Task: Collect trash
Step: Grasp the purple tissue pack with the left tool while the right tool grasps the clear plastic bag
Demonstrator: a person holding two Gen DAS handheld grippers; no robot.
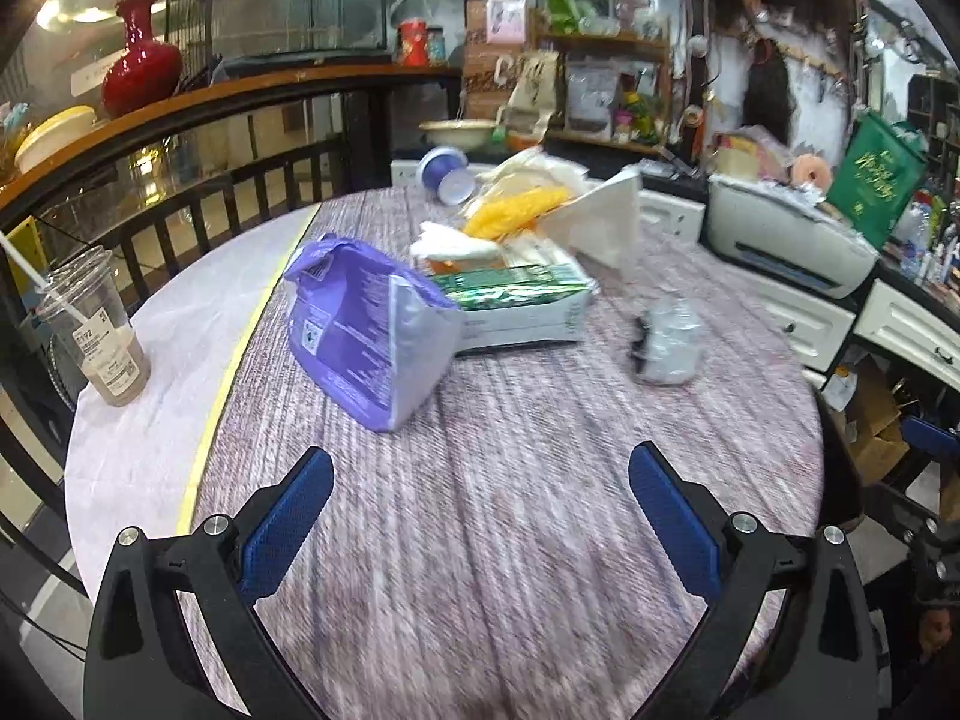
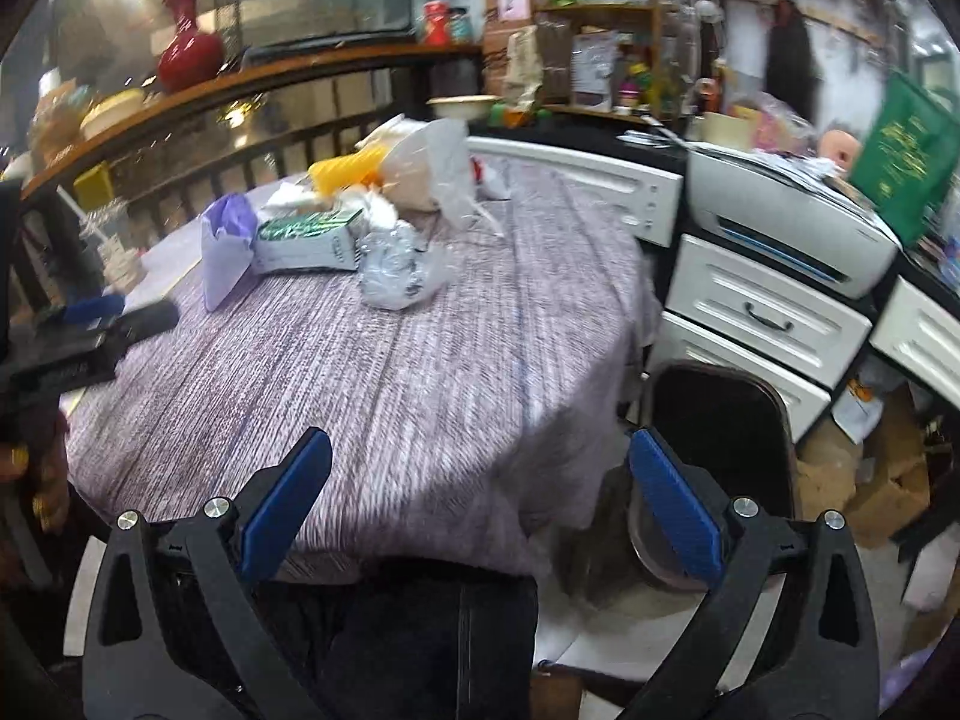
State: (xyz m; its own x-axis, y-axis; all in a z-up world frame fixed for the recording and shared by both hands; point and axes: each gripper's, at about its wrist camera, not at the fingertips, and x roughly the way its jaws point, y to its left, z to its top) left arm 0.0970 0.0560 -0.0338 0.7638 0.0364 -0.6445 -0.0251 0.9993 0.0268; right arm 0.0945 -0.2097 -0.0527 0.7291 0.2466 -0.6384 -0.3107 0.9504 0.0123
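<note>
Trash lies on a round table with a purple-grey cloth (image 1: pixel 480 510): a purple bag (image 1: pixel 366 330), a green and white carton (image 1: pixel 528 306), white tissues and a yellow wrapper (image 1: pixel 516 210), a crumpled clear wrapper (image 1: pixel 669 339) and a tipped blue cup (image 1: pixel 447 174). My left gripper (image 1: pixel 480 474) is open and empty above the near cloth. My right gripper (image 2: pixel 480 468) is open and empty over the table's near right edge. In the right wrist view the purple bag (image 2: pixel 225 240), the carton (image 2: pixel 309 240) and the crumpled wrapper (image 2: pixel 396 270) lie farther back, and the left gripper (image 2: pixel 102 324) shows at the left.
A plastic cup with a straw and brown drink (image 1: pixel 96 330) stands at the table's left edge. A printer (image 1: pixel 786 240) sits on white drawers (image 2: pixel 762 312) to the right. A dark chair (image 2: pixel 714 420) stands by the table. A wooden railing (image 1: pixel 240 138) runs behind.
</note>
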